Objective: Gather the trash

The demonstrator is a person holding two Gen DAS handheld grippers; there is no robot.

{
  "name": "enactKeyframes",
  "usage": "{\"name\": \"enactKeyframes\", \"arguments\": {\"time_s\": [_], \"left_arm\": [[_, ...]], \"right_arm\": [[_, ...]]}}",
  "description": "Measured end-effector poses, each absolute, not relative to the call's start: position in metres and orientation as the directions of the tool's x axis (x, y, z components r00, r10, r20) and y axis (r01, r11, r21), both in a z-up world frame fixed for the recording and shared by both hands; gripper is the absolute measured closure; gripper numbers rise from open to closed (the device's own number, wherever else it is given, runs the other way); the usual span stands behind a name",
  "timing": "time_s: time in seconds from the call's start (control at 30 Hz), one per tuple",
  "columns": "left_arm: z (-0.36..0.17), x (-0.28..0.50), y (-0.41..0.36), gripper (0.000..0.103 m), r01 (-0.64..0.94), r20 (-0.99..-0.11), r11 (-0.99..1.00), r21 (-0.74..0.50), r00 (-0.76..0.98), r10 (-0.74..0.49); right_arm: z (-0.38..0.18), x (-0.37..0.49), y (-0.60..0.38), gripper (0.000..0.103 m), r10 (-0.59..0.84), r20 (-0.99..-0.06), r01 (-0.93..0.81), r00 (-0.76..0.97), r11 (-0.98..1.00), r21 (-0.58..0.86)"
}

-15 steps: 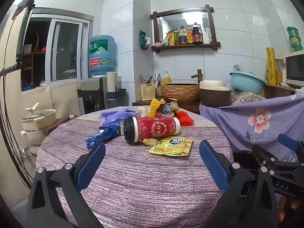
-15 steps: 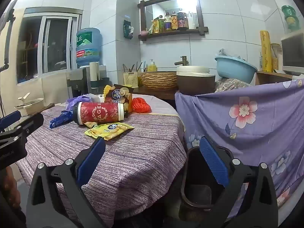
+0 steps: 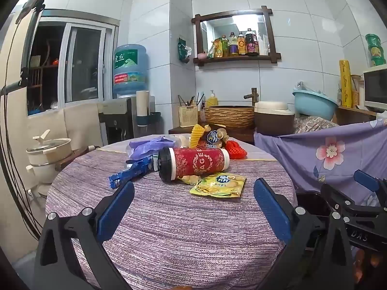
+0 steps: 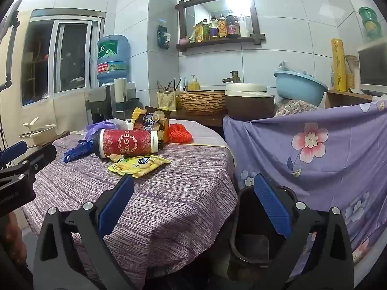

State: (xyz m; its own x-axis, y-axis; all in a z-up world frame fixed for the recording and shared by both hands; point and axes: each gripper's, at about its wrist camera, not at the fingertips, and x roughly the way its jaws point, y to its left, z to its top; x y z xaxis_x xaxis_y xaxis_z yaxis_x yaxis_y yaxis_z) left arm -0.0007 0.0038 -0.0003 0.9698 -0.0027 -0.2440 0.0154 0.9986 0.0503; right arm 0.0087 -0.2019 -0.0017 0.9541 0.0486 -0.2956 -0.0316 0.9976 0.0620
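Trash lies in a heap at the far side of the round table (image 3: 193, 229): a red canister (image 3: 193, 160) on its side, a yellow snack packet (image 3: 219, 184) in front of it, a blue wrapper (image 3: 129, 171), a purple glove (image 3: 147, 145), a dark chip bag (image 3: 212, 136) and red mesh (image 3: 235, 151). My left gripper (image 3: 193, 205) hovers open over the near table edge, nothing between its fingers. My right gripper (image 4: 193, 204) is open at the table's right edge, above a dark bin (image 4: 254, 236) on the floor. The canister (image 4: 128, 142) and packet (image 4: 139, 165) lie ahead to its left.
A purple floral cloth (image 4: 314, 149) drapes furniture right of the table, behind the bin. A counter behind holds a woven basin (image 3: 229, 116), a rice cooker (image 3: 273, 118) and a blue bowl (image 3: 314, 104). A water dispenser (image 3: 129, 72) and stacked pots (image 3: 48, 154) stand to the left.
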Motion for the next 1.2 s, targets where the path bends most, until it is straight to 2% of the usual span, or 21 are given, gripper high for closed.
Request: {"name": "enactKeyframes", "arguments": {"time_s": [1.2], "left_arm": [[0.0008, -0.0004, 0.0016, 0.005, 0.014, -0.248, 0.998, 0.056, 0.969, 0.0]], "right_arm": [[-0.0023, 0.0089, -0.1997, 0.005, 0.051, -0.294, -0.033, 0.954, 0.997, 0.064]]}}
